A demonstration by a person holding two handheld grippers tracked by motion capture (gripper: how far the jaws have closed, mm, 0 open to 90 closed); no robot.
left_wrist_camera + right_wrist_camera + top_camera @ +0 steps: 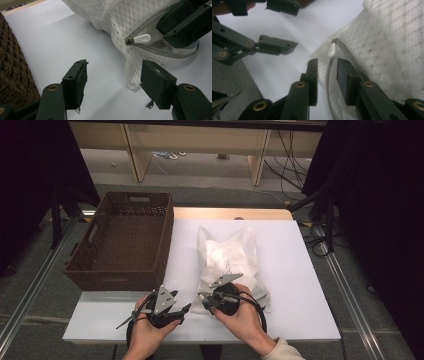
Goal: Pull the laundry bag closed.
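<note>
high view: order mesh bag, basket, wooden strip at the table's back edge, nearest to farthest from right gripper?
From the right gripper:
1. mesh bag, right at the jaws, centre of the table.
2. basket, off to the left.
3. wooden strip, far edge.

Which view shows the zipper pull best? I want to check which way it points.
The left gripper view: the white zipper pull lies sharp and side-on at the slider on the mesh bag. The right gripper view shows the pull smaller, beyond the right gripper. In the high view it is too small to tell.

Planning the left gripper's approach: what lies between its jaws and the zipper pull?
Bare white table and the mesh bag's corner, in the left gripper view.
</note>
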